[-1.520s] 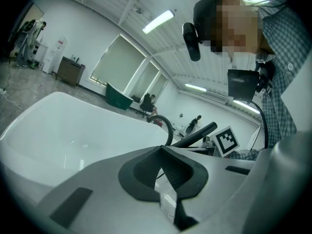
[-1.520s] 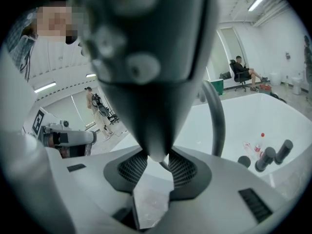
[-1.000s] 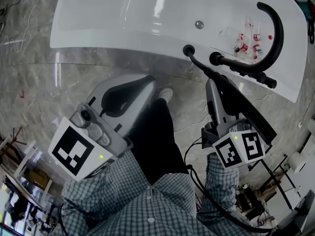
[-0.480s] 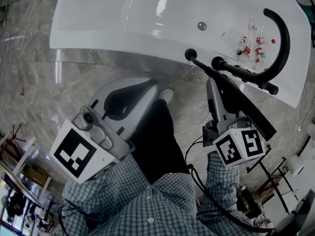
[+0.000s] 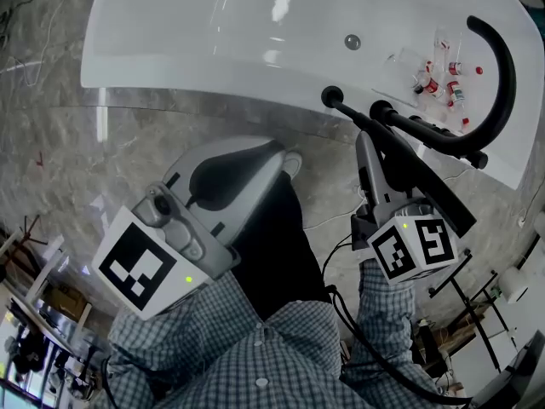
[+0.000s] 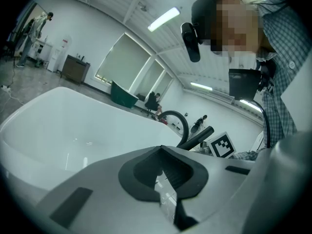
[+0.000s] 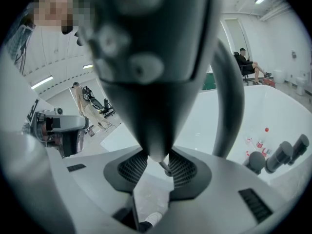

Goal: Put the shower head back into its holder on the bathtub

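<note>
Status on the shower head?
Left gripper shut, empty. Right gripper shut on shower head, its thin end at the holder, not yet seated. Spout and bottles off to the side, nothing blocking.

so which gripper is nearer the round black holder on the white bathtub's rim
Right. The right gripper, clamped on the long black shower head, is just below the holder; the left gripper is farther off, down to its left.

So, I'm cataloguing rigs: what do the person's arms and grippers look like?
The left hand-held gripper and right hand-held gripper are grey with dark pads; each carries a white cube with black square markers. Checked shirt sleeves; black cable behind the right one.
</note>
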Motion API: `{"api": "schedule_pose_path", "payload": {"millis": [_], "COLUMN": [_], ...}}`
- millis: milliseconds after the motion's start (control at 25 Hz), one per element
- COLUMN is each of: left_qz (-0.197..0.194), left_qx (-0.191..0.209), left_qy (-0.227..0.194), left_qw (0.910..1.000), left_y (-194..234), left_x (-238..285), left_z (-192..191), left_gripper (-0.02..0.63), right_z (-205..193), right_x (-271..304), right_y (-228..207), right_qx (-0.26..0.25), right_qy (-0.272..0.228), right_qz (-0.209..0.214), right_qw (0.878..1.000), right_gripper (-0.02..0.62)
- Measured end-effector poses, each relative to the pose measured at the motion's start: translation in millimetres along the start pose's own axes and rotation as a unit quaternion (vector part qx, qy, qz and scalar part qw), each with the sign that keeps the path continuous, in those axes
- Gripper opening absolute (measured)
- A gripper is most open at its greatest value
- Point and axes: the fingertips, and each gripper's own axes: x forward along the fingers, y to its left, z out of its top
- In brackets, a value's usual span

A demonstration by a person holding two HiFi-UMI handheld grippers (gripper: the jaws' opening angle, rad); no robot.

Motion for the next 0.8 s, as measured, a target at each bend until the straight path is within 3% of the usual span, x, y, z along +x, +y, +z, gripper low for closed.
{"api": "schedule_pose_path", "payload": {"millis": [800], "left_qz": [0.005], "left_qx": [-0.017], "left_qy": [0.015], "left_qw": [0.9997], "left_y": [14.4], "left_x": [21.7], "left_z": [-17.9], "left_gripper": [0.009], "right_z": [-38.2], "right_x": [44.4], "right_y": [-25.7], "right_qx": [0.007], "right_qy": [0.036], "right_qz": [-0.006], "right_qw": [0.999], "right_gripper": [0.132]}}
